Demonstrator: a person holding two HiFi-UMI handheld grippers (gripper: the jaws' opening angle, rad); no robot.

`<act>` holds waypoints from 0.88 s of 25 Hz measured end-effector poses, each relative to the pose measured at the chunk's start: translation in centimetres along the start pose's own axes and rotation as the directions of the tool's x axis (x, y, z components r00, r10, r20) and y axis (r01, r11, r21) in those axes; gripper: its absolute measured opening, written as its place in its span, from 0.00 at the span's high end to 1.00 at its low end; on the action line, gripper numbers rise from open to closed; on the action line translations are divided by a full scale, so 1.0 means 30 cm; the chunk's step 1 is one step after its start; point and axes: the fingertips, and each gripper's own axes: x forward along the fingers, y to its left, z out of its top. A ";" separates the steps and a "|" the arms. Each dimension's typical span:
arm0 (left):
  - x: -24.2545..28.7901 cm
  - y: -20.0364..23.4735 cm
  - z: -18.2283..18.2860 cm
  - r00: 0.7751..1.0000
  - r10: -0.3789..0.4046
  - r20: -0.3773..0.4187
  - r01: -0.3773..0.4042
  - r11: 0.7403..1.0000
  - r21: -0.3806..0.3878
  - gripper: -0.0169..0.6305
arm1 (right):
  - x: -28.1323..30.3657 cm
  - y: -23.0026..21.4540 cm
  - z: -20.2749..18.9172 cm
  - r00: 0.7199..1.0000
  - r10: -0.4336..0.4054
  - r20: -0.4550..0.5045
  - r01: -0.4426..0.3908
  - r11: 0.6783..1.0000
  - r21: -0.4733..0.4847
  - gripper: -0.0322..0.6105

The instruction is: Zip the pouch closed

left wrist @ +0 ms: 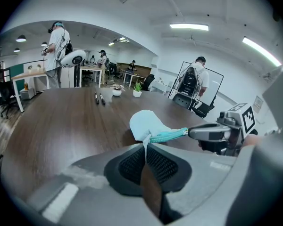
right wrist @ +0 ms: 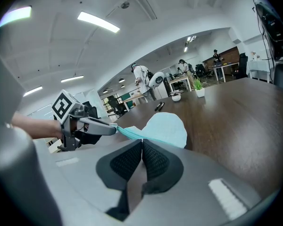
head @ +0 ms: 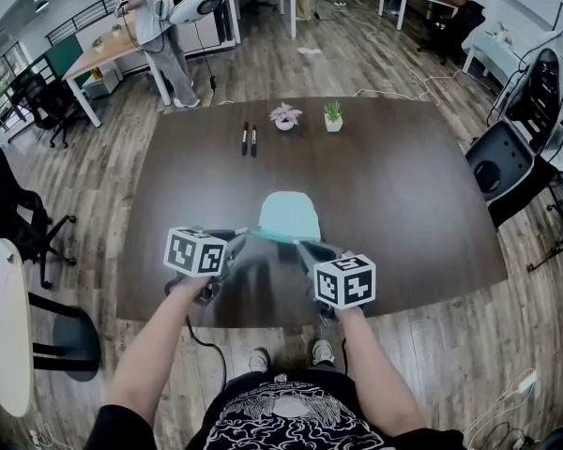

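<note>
Nearest the person, the left gripper (head: 242, 236) and the right gripper (head: 300, 244) are each clamped shut on the pale teal pouch (head: 289, 216), one at each end of its zipper edge (left wrist: 169, 135). The pouch is at the near side of the dark table (head: 403, 186). Farther back lie two pens (head: 249, 139) and two small potted plants (head: 333, 116).
</note>
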 end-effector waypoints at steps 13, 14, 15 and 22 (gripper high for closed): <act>0.001 0.023 -0.013 1.000 0.012 0.005 -0.012 1.000 -0.026 0.95 | -0.009 -0.026 -0.007 1.000 -0.013 0.001 0.013 1.000 0.014 0.94; 0.000 0.024 -0.011 1.000 0.015 0.005 -0.015 1.000 -0.025 0.94 | -0.010 -0.026 -0.006 1.000 -0.013 0.001 0.013 1.000 0.014 0.94; 0.000 0.022 -0.011 1.000 0.016 0.005 -0.016 1.000 -0.024 0.94 | -0.011 -0.026 -0.007 1.000 -0.013 0.001 0.013 1.000 0.014 0.94; 0.005 0.016 -0.009 1.000 0.009 0.005 -0.009 1.000 -0.021 0.94 | -0.012 -0.031 -0.009 1.000 -0.016 -0.002 0.016 1.000 0.014 0.94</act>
